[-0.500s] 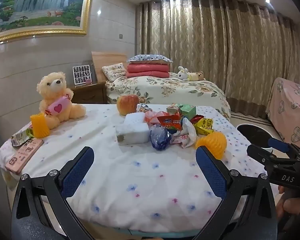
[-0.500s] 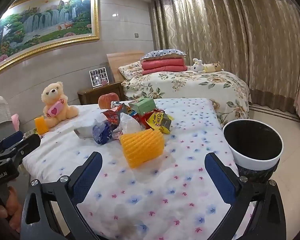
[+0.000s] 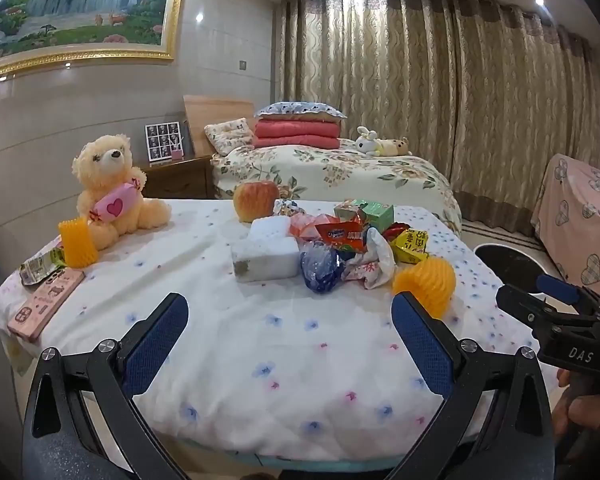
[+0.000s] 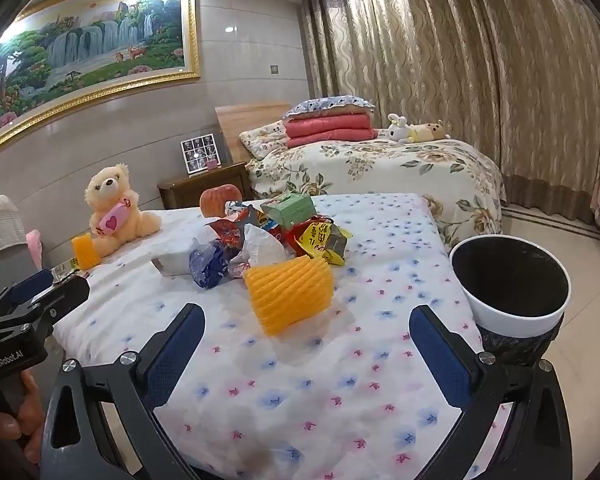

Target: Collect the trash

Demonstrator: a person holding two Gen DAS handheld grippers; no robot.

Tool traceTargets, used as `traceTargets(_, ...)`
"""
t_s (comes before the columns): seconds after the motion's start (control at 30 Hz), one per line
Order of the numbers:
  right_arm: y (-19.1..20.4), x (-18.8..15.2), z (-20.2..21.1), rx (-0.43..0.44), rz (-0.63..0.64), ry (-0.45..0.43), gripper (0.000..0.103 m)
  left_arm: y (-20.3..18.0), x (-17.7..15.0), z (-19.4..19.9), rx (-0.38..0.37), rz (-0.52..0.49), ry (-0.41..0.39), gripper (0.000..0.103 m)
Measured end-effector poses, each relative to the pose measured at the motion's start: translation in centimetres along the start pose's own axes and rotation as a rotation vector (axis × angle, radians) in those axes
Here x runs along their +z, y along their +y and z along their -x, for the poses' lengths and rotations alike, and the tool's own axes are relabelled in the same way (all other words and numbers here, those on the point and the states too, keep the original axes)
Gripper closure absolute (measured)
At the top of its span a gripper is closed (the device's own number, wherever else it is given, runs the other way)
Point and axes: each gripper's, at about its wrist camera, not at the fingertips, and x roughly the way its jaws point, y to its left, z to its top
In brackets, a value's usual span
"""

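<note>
A bed (image 4: 308, 380) with a white sheet dotted in blue and pink flowers carries everything in front of me. Beside its right edge stands a white-rimmed bin (image 4: 512, 320) lined with a black bag, its mouth open.

A cream teddy bear (image 3: 108, 188) holding a pink heart cushion sits near the bed's far left corner, with an apple (image 3: 256, 200) further along the far edge.

Toward the middle of the bed lies the trash pile (image 3: 340, 248): a white foam block (image 3: 264, 260), a crumpled blue wrapper (image 3: 320, 272), red and yellow snack packets and a green box, all touching or overlapping.

An orange foam fruit net (image 4: 288, 296) lies at the near side of the pile, just ahead of my right gripper (image 4: 308, 360) and roughly centred between its fingers, not touching them. Those blue-padded fingers stand wide apart and hold nothing.

My left gripper (image 3: 292, 344) hovers over the near edge, its fingers also spread wide and empty, with the pile well ahead of them. A second orange net (image 3: 76, 244) stands beside the bear.
</note>
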Motion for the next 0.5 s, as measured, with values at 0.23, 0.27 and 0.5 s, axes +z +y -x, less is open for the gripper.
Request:
traceTargets(0.23, 0.04, -0.09, -0.13, 0.006, -0.004, 0.006, 0.0, 0.06, 0.02, -0.13, 0.003, 0.003, 0.005, 0.0)
traceTargets(0.27, 0.03, -0.09, -0.16, 0.008, -0.005, 0.006, 0.0, 0.1, 0.05, -0.13, 0.001, 0.004, 0.006, 0.0)
traceTargets(0.5, 0.07, -0.08, -0.14, 0.011, -0.008, 0.009, 0.0, -0.02, 0.1, -0.08, 0.002, 0.0, 0.006, 0.0)
